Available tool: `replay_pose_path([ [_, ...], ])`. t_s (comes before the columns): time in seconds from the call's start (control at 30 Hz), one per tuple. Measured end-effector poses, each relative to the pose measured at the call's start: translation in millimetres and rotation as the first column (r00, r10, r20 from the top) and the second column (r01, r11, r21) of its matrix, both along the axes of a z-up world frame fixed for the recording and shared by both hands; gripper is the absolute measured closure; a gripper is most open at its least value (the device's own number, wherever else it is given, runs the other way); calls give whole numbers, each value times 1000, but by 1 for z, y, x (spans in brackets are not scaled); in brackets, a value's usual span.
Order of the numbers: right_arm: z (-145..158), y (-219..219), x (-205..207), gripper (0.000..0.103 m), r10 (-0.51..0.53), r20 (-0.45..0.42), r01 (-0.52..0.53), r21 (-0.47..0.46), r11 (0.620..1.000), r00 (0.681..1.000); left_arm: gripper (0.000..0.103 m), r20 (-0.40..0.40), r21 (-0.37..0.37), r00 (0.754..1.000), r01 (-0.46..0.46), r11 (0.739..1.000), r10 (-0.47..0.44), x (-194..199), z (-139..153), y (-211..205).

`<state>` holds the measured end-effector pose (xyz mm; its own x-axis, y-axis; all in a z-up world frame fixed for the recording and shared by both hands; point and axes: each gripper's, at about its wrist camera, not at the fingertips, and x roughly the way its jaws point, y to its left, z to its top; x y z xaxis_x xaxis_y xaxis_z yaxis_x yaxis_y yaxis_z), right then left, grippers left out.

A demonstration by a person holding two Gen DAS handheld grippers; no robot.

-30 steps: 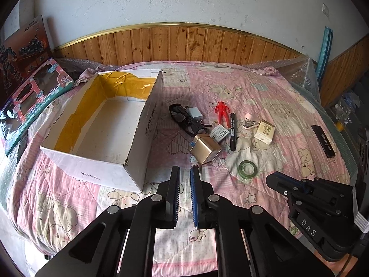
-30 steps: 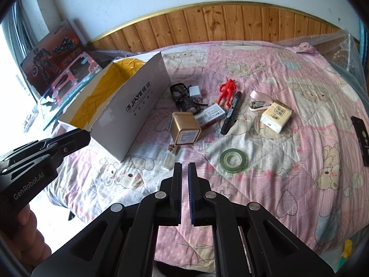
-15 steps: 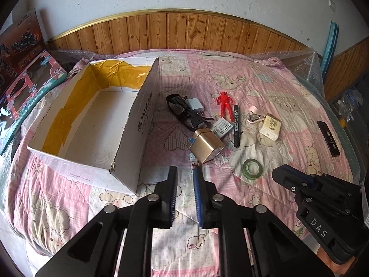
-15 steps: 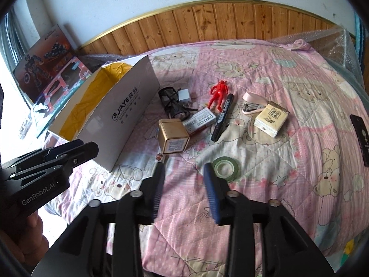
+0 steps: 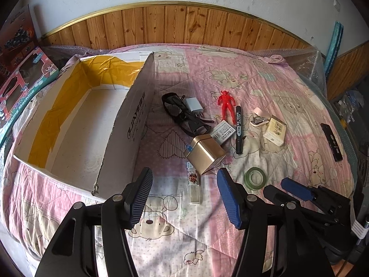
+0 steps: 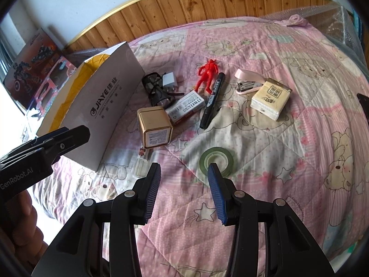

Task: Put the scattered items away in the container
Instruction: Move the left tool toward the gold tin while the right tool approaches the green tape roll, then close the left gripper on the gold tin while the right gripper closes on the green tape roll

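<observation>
Fingers (image 5: pixel 138 198) of both grippers gape empty; only left view shows box (image 5: pixel 76 124) interior

Both wrist cameras looked forward and down over the bed (image 5: pixel 265 73) from its near edge (left one nearer the box (image 5: pixel 129 124)), sharing the gold tin (image 6: pixel 155 127) and tape roll (image 6: pixel 216 159).

You see a pink cartoon-bear quilt (image 5: pixel 265 83) below wooden wall panelling (image 5: pixel 184 25), with boxed toys (image 5: pixel 20 78) (leaning at the left edge).
</observation>
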<state>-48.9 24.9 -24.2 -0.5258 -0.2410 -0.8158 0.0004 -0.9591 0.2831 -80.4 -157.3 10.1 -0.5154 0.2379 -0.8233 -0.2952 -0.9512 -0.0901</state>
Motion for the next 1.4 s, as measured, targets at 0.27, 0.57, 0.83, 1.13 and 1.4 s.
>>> replay_pose_path([
  [0.27, -21, 9, -16, 57, -11, 53, 13, -24, 1000, 999, 43, 35, -2, 999, 7, 1000, -7, -24, -14, 10],
  [0.57, -41, 20, -27, 57, -29, 86, 31, -20, 999, 996, 36, 65, 12, 998, 24, 1000, -24, -46, -28, 34],
  [0.83, -62, 19, -37, 55, -19, 86, 16, 29, 999, 996, 33, 98, -34, 995, 36, 999, -33, -65, -65, 61],
  [1.13, -59, 2, -32, 58, 92, 48, -94, 48, 994, 995, 24, 131, -3, 991, -34, 999, 34, -71, -87, 39],
  [1.4, -68, -3, -30, 57, 94, 19, -95, 42, 995, 995, 23, 139, 26, 988, -66, 997, 62, -73, -83, 36],
])
